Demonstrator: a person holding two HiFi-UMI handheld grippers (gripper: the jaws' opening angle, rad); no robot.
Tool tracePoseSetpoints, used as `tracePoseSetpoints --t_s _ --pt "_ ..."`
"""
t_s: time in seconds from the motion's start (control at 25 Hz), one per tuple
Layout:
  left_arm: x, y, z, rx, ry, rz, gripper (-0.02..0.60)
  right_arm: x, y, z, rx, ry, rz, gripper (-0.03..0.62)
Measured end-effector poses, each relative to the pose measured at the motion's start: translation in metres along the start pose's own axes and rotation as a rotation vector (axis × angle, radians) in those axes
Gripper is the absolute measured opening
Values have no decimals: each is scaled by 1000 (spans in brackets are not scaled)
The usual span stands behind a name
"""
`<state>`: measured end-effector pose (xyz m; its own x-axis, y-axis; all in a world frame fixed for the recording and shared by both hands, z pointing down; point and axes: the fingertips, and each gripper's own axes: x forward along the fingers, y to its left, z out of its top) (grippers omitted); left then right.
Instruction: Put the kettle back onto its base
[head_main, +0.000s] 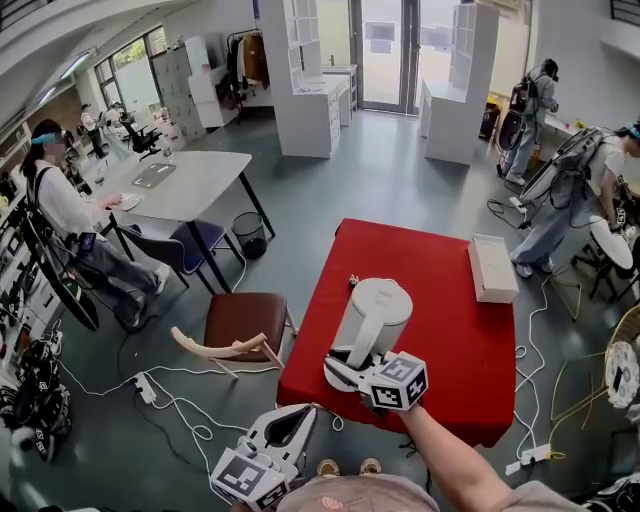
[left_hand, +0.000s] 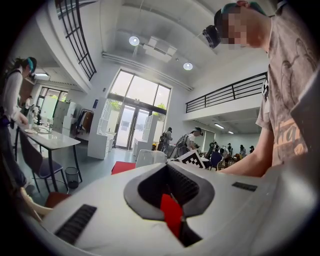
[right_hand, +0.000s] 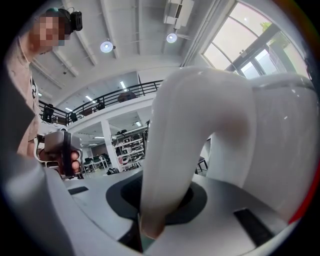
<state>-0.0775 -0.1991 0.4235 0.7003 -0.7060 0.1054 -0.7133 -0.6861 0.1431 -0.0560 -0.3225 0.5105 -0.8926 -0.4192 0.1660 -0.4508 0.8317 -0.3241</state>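
Kettle (head_main: 378, 312): white, upright, over the middle of the red desk (head_main: 470, 350). We cannot tell whether it rests or hangs, and no base shows apart from it.

Right tool (head_main: 347, 364): at the kettle's 6 o'clock, narrow, clamped on the handle (right_hand: 185, 130).

Left tool (head_main: 292, 425): at 7 o'clock, off the desk edge, closed on nothing.

Risk, in our judgement: with the base out of sight, the kettle may seat off-centre and rock, and a handle-only grip lets it swing.

White box (head_main: 492, 268): at 2 o'clock, well apart.

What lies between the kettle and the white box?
Nothing: the head view shows only bare red tablecloth between the kettle and the box.
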Motion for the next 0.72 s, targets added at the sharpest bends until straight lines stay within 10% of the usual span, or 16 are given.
tracePoseSetpoints --t_s 0.72 --pt "8 -3 -7 -15 28 -6 -2 21 28 -31 -164 53 -41 95"
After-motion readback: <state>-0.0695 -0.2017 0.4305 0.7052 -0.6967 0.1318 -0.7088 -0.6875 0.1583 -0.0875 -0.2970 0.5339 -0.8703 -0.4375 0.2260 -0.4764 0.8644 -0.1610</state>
